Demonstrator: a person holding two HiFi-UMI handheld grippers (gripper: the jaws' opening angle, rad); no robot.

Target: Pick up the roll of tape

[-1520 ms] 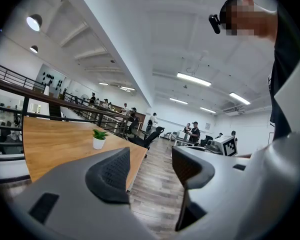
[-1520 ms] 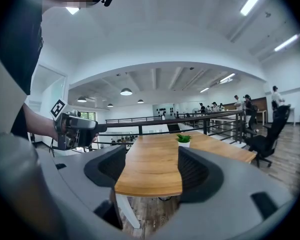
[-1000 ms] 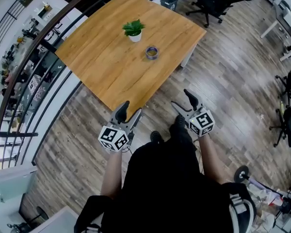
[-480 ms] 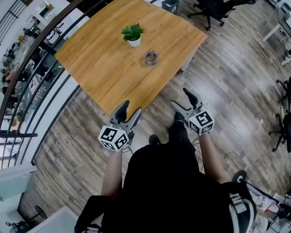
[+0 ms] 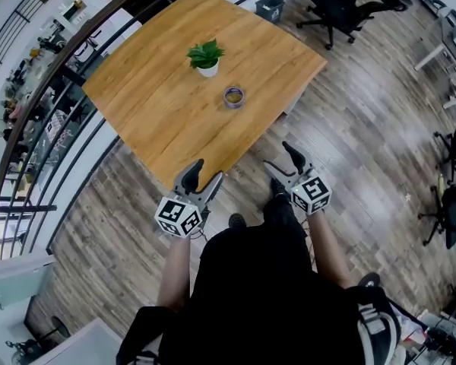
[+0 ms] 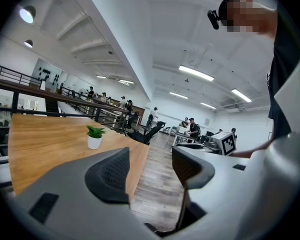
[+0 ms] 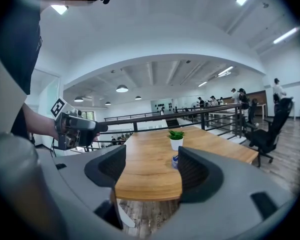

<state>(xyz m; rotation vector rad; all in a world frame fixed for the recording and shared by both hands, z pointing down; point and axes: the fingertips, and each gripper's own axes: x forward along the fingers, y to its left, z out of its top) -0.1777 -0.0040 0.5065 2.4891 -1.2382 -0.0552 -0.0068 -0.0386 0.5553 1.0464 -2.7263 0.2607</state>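
Here, table (image 5: 159, 90): a wooden top that fills the upper left of the head view. Its near corner points toward the person.
Left gripper (image 5: 207, 169): held just over the table's near corner. The left gripper view (image 6: 150, 169) shows its jaws well apart, with only floor and table edge between them. It holds nothing.
Potted plant (image 5: 206, 56): upright in a white pot, toward the far side of the table. It is the only item on the table that the left gripper view (image 6: 94, 137) shows, and the tape does not appear there.
Roll of tape (image 5: 233, 96): lies flat on the table with its hole facing up, near the plant on the person's side and slightly to its right. It is not yet touched.
Right gripper (image 5: 277, 155): held over the floor just off the table's right edge. Its jaws are spread wide and empty (image 7: 151, 169).
Key relation: the roll lies ahead of both grippers and well apart from each, between their two lines of aim. In the right gripper view it peeks out (image 7: 175, 161) against the inner edge of the right-hand jaw, so I judge the right gripper to be better lined up. Because the roll is round and lies flat, the jaws would have to straddle it from above.
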